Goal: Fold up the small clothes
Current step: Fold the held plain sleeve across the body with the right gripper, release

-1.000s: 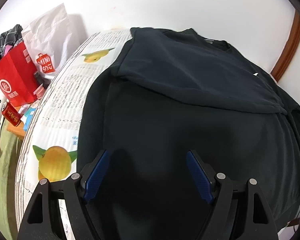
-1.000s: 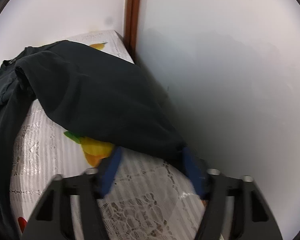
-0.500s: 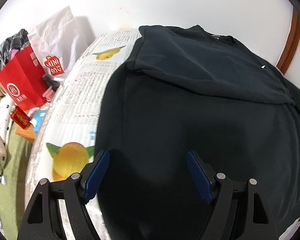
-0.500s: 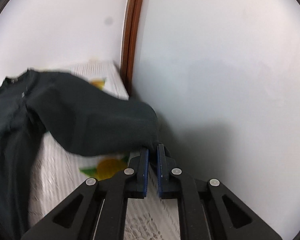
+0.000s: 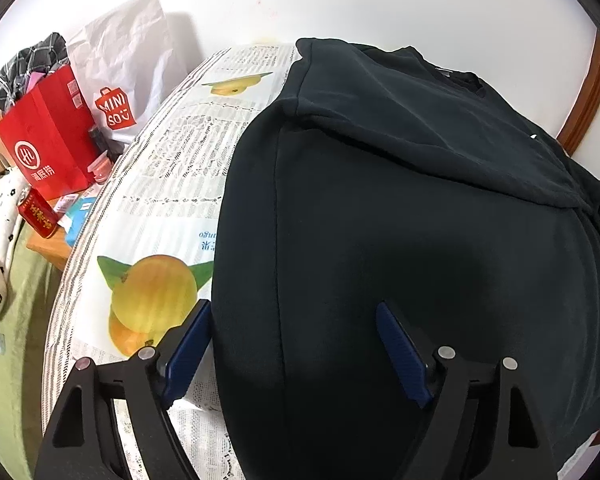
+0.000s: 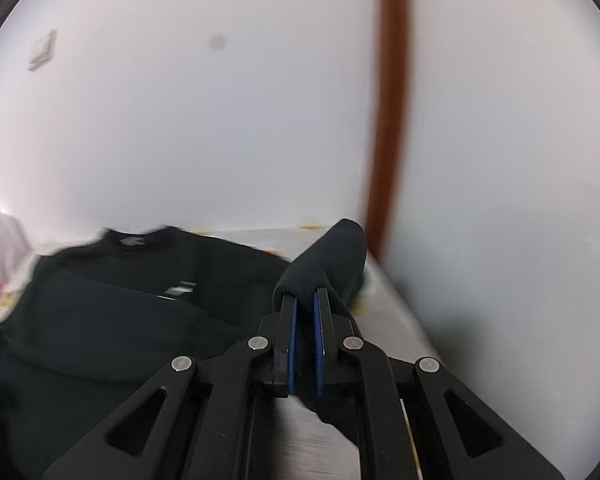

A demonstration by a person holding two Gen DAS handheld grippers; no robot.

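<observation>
A black sweatshirt [image 5: 420, 220] lies flat on a table covered by a fruit-print lace cloth [image 5: 172, 168], its left sleeve folded across the chest. My left gripper [image 5: 292, 308] hovers over the sweatshirt's near left edge. Its jaws are opening, and the cloth lies below them without being pinched. In the right wrist view my right gripper [image 6: 305, 295] is shut on the end of the right sleeve [image 6: 332, 256], held up in the air above the table's right side. The body of the sweatshirt [image 6: 120, 320] spreads out to its left. The picture is blurred by motion.
A red paper bag [image 5: 48, 140], a white shopping bag [image 5: 128, 60] and a red can [image 5: 36, 214] crowd a low surface left of the table. White walls close off the far side and the right, with a brown wooden trim [image 6: 392, 100] in the corner.
My right gripper shut on the sleeve end and lifted it off the table, swinging up. The left gripper slid a little toward the sweatshirt's left edge.
</observation>
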